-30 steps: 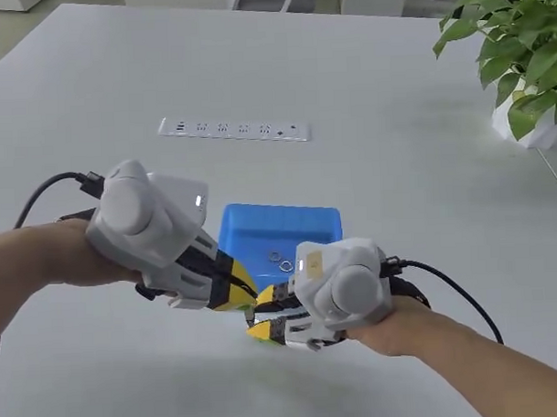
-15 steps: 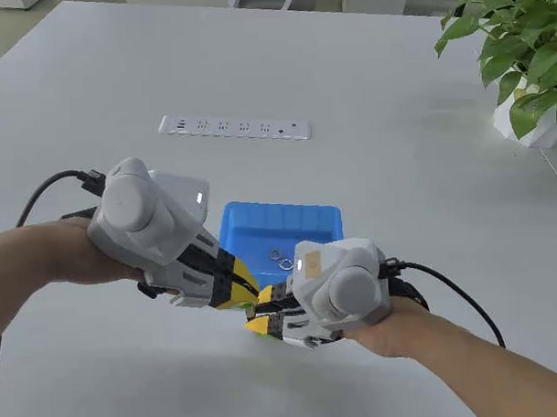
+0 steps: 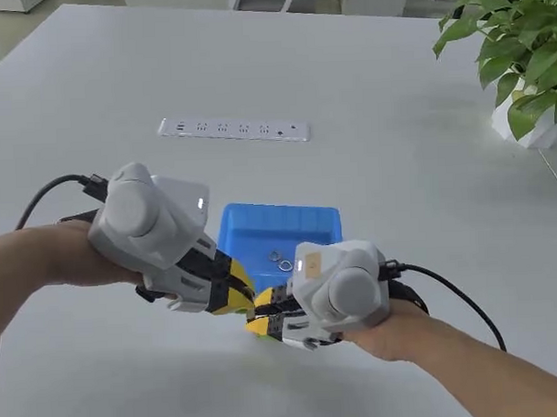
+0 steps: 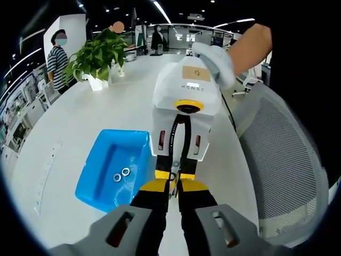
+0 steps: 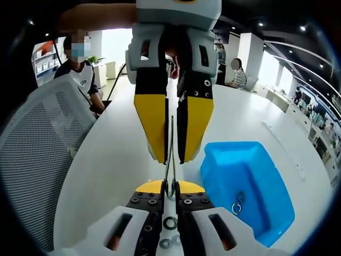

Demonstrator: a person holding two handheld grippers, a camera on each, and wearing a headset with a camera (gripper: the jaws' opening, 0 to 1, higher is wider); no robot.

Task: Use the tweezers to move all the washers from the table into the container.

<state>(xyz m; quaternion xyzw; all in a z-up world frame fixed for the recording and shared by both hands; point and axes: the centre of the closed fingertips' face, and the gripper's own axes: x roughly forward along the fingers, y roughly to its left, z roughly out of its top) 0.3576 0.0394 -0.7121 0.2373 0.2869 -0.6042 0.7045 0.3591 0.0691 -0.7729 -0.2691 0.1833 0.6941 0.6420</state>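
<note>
The thin metal tweezers [image 5: 170, 160] run between my two grippers, which meet tip to tip just in front of the blue container [image 3: 281, 223]. My right gripper [image 5: 170, 188] is shut on one end of them. My left gripper [image 4: 171, 186] faces it, its yellow jaws closed around the tweezers [image 4: 172, 182]. In the head view the left gripper [image 3: 234, 294] comes in from the left and the right gripper [image 3: 264, 321] from the right. Two washers [image 3: 280, 260] lie in the container [image 5: 246, 186]. Loose washers [image 5: 170, 223] lie on the table under my right gripper.
A white power strip [image 3: 233, 130] lies further back on the grey table [image 3: 396, 159]. A potted plant [image 3: 520, 54] stands at the far right. Cables trail from both grippers. A mesh chair [image 4: 282, 160] stands beside the table, and people stand in the room beyond.
</note>
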